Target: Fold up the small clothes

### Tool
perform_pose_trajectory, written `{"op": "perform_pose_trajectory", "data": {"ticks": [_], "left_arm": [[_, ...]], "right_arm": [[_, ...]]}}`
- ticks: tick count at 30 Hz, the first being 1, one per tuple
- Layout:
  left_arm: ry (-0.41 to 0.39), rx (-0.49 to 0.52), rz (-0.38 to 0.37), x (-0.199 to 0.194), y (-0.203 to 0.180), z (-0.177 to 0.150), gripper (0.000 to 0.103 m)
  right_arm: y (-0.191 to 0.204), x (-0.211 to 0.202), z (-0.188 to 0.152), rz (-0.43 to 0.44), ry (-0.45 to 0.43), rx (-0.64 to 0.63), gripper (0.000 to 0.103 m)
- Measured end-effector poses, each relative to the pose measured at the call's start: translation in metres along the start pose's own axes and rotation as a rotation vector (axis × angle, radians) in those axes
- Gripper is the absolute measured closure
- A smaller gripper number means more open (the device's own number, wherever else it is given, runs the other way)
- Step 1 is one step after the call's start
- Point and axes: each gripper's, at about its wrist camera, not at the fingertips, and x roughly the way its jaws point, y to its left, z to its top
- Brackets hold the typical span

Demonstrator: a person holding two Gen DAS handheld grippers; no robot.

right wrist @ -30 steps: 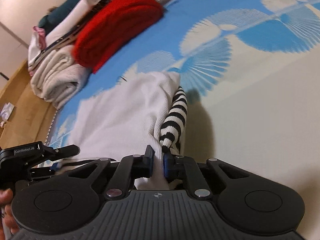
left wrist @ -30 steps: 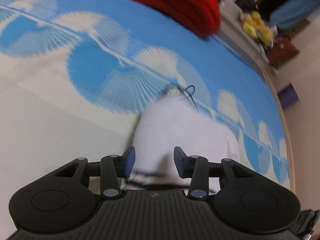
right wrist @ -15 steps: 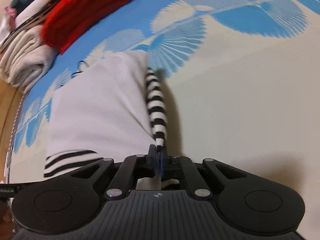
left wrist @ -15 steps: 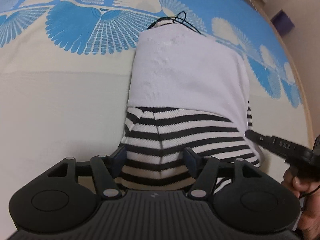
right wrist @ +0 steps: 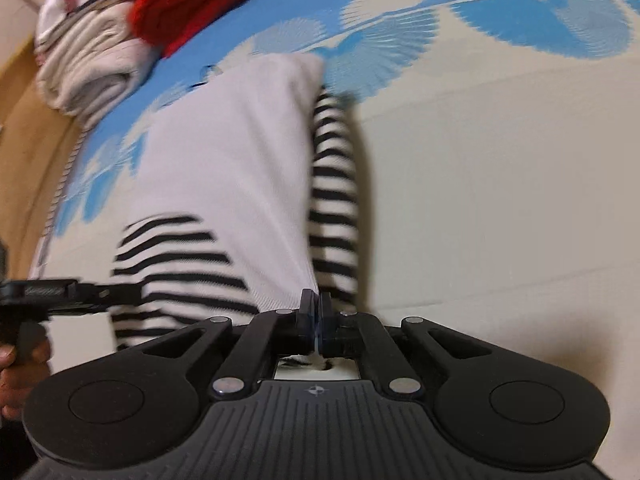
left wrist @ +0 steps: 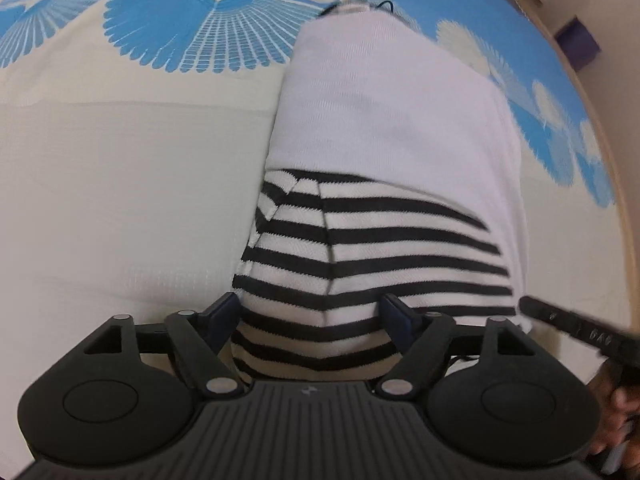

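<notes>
A small white garment with black-and-white striped sleeves lies on the blue-and-cream bedspread. Its striped part is folded over the near end. My left gripper points down over this striped part. Its jaws are opening, the striped cloth bulges between them, and the pads do not squeeze it. My right gripper is shut on the garment's near edge, where the white body meets a striped sleeve. Each gripper shows at the edge of the other's view.
A stack of folded clothes, a red one over cream ones, sits at the bed's far left corner. The wooden floor runs along the bed's edge. A purple box stands beyond the bed. Cream bedspread stretches beside the garment.
The left gripper tipped down over the garment and widened its jaws around the striped end. The right gripper closed fully on the garment's edge and shifted along it.
</notes>
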Motion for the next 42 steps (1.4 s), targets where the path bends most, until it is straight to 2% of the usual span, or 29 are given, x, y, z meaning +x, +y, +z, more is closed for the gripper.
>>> {"op": "perform_pose_trajectory", "data": {"ticks": [3,5,6,9,10,11,12,13,14,15,18,20,23,27,33,42], "left_arm": [[-0.016,0.046,0.034,-0.005,-0.005,-0.005,0.017],[-0.046,0.089,0.078,-0.021,-0.008,-0.009,0.018],[-0.085,0.127,0.119,-0.035,-0.010,-0.012,0.017],[-0.247,0.201,0.223,-0.078,-0.016,-0.031,0.015],[-0.306,0.212,0.232,-0.093,-0.017,-0.041,0.015],[-0.355,0.218,0.233,-0.106,-0.017,-0.052,0.015],[-0.401,0.216,0.230,-0.117,-0.017,-0.065,0.012],[-0.441,0.208,0.223,-0.127,-0.018,-0.079,0.004],[-0.476,0.198,0.215,-0.134,-0.019,-0.095,0.000],[-0.510,0.190,0.206,-0.140,-0.021,-0.111,0.001],[-0.542,0.191,0.191,-0.149,-0.039,-0.151,0.001],[-0.550,0.187,0.187,-0.149,-0.051,-0.173,0.001],[-0.555,0.171,0.195,-0.142,-0.064,-0.196,0.001],[-0.530,0.189,0.197,-0.128,-0.072,-0.198,0.001],[-0.492,0.147,0.190,-0.115,-0.062,-0.189,0.001],[-0.489,0.110,0.182,-0.113,-0.059,-0.183,0.001]], "right_arm": [[0.009,0.002,-0.001,-0.009,0.015,-0.033,0.103],[0.017,-0.005,-0.002,-0.091,-0.015,-0.042,0.101],[0.021,-0.013,-0.003,-0.151,-0.043,-0.054,0.099],[0.026,-0.049,-0.010,-0.186,-0.149,-0.074,0.094],[0.031,-0.064,-0.016,-0.189,-0.207,-0.076,0.083],[0.036,-0.078,-0.023,-0.197,-0.257,-0.080,0.067],[0.045,-0.092,-0.033,-0.215,-0.311,-0.088,0.058],[0.052,-0.100,-0.041,-0.237,-0.349,-0.099,0.039],[0.062,-0.110,-0.053,-0.258,-0.390,-0.118,0.027],[0.071,-0.117,-0.065,-0.265,-0.422,-0.136,0.025],[0.100,-0.131,-0.105,-0.269,-0.476,-0.201,0.024],[0.114,-0.133,-0.127,-0.279,-0.492,-0.227,0.017],[0.127,-0.129,-0.153,-0.296,-0.492,-0.234,0.015],[0.135,-0.115,-0.157,-0.279,-0.455,-0.240,0.015],[0.138,-0.103,-0.153,-0.289,-0.444,-0.236,0.015],[0.149,-0.096,-0.151,-0.272,-0.447,-0.273,0.014]]}}
